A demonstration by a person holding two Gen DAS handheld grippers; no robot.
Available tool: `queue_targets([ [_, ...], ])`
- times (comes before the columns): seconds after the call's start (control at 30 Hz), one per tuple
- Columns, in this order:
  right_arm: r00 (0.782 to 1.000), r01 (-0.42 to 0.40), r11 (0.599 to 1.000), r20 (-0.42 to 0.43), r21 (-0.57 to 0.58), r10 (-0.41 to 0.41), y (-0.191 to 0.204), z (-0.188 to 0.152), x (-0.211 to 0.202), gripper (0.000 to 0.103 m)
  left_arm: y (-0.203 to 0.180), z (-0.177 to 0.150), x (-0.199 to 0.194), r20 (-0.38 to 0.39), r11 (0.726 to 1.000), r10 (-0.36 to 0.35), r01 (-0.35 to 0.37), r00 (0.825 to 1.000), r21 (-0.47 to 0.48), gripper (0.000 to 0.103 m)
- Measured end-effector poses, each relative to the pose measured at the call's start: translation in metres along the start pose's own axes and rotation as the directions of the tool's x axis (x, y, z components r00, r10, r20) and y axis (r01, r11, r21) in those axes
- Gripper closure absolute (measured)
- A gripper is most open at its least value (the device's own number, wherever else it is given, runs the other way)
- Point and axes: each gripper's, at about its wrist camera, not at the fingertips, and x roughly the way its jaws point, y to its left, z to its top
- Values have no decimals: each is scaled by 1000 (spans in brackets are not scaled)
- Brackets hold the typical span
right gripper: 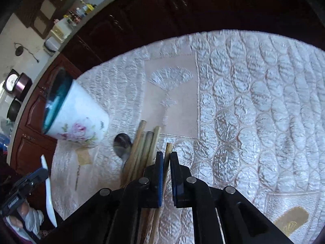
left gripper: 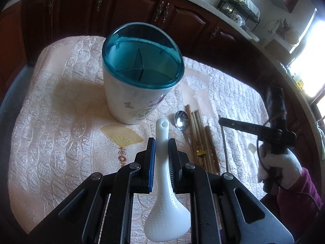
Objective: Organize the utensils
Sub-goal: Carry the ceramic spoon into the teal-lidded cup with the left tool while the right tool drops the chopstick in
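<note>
A white plastic rice paddle [left gripper: 162, 174] is held by its thin handle between the fingers of the left gripper [left gripper: 162, 142]. The fingers are closed on it. The wide dotted scoop end points back toward the camera, and the end with the hole points toward the utensil holder [left gripper: 140, 73]. This white holder with a blue see-through rim stands on the quilted cloth [left gripper: 56, 105] of the bench, just ahead. Walls can be seen inside it that split it into parts.

The paddle is judged to be light, stiff and smooth, so it may slip. The middle of the handle is a good place to hold it.

In the right wrist view, one wooden chopstick [right gripper: 167, 162] is pinched by the closed fingers of the right gripper [right gripper: 166, 156]. It is judged thin, light and stiff, and it may turn in the grip. More chopsticks [right gripper: 142, 148] and a metal spoon [right gripper: 122, 144] lie on the cloth beside the holder.

The near ends of the chopsticks are hidden behind the fingers. A small gold thing among them cannot be made out.
</note>
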Motion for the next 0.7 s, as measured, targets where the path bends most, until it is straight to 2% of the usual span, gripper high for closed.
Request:
queue_targets([
  [0.13,997,-44,999,62,3,44,4,-1,-30,97,-4,2,-11,21,1000,-10,10,1000,5,92],
  [0.27,986,-98,994,128,-46,103,22,2,-66,98,-5,10,-35,69,1000,-27,27,997,10,92],
  [0.5,951,-174,972,230,-156,207,60,8,-129,98,-5,38,-84,193,999,-35,30,981,28,92],
  [0.7,914,-214,952,300,-219,274,91,32,-161,98,1,71,-96,285,1000,10,-16,958,17,92],
])
